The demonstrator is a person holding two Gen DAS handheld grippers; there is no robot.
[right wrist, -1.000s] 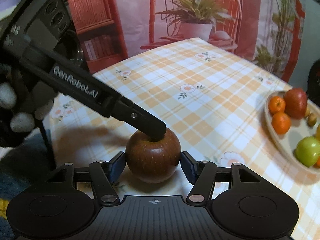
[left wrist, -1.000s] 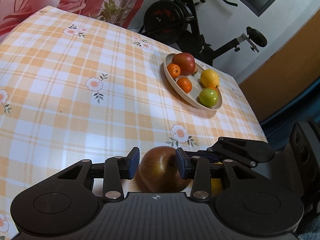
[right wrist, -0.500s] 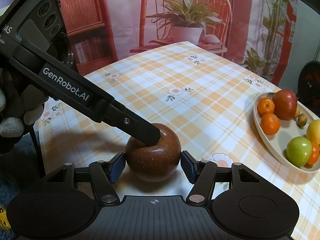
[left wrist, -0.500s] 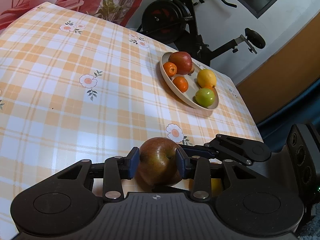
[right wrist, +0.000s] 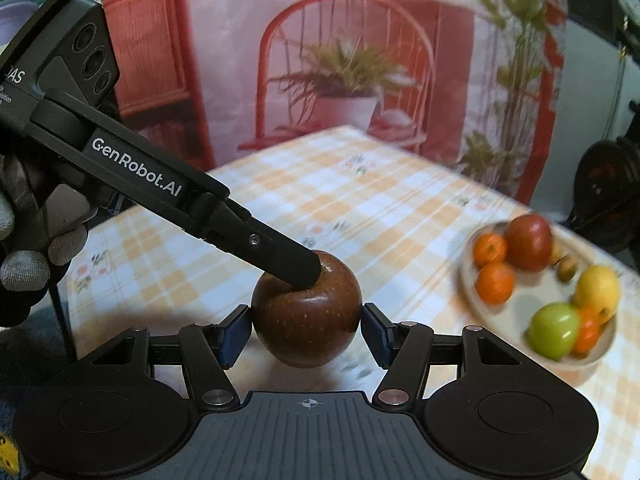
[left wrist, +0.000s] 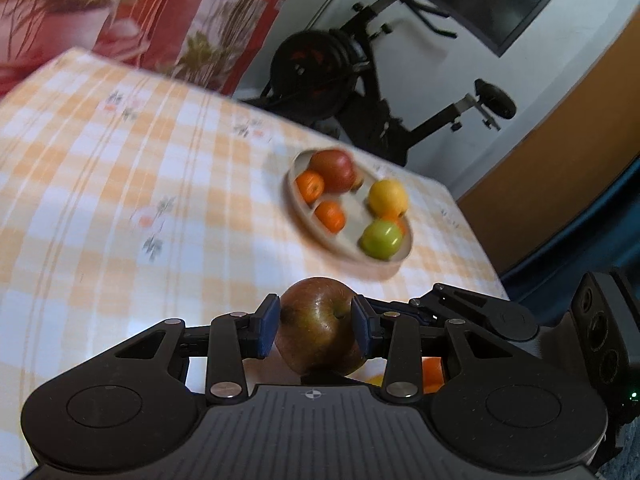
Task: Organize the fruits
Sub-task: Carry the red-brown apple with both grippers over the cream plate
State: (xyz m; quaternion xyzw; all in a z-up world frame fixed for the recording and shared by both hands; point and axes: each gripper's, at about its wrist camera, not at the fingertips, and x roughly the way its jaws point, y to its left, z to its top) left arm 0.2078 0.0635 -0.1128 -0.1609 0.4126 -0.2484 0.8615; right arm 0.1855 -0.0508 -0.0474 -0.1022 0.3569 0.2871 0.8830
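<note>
Gripping a dark red apple [left wrist: 318,326], the left gripper [left wrist: 316,326] is seen in its own view with both blue pads [left wrist: 267,330] pressed against the fruit's sides; the apple sits at lower centre of the frame, apparently lifted clear of the checked tablecloth [left wrist: 120,184], though contact with the cloth cannot be confirmed. In the right wrist view the same apple [right wrist: 306,312] is shown between the fingers of the right gripper [right wrist: 306,330], whose pads [right wrist: 236,330] stand just beside the fruit; whether they touch it cannot be told. Only this view reveals the left gripper [right wrist: 296,266] from outside, reaching in from the upper left with one black finger laid over the apple's top, and the gloved hand [right wrist: 28,264] at the left edge that holds it. Only the left wrist view shows the right gripper [left wrist: 472,316] as a dark body at lower right, an exercise bike [left wrist: 360,72] in the upper centre and a wooden panel [left wrist: 560,152] at the right edge. A beige bowl [left wrist: 304,232] is visible in both views, blurred, well apart from the held apple, at centre right in the left wrist view and at the right edge in the other [right wrist: 576,364]. It is seen to contain a red apple [left wrist: 334,170], two oranges [left wrist: 310,186], a yellow fruit [left wrist: 388,198] and a green apple [left wrist: 380,240]. A small brown fruit [right wrist: 567,267] in the bowl is clearly distinguished only in the right wrist view, which also shows a backdrop printed with a red chair [right wrist: 344,64]
</note>
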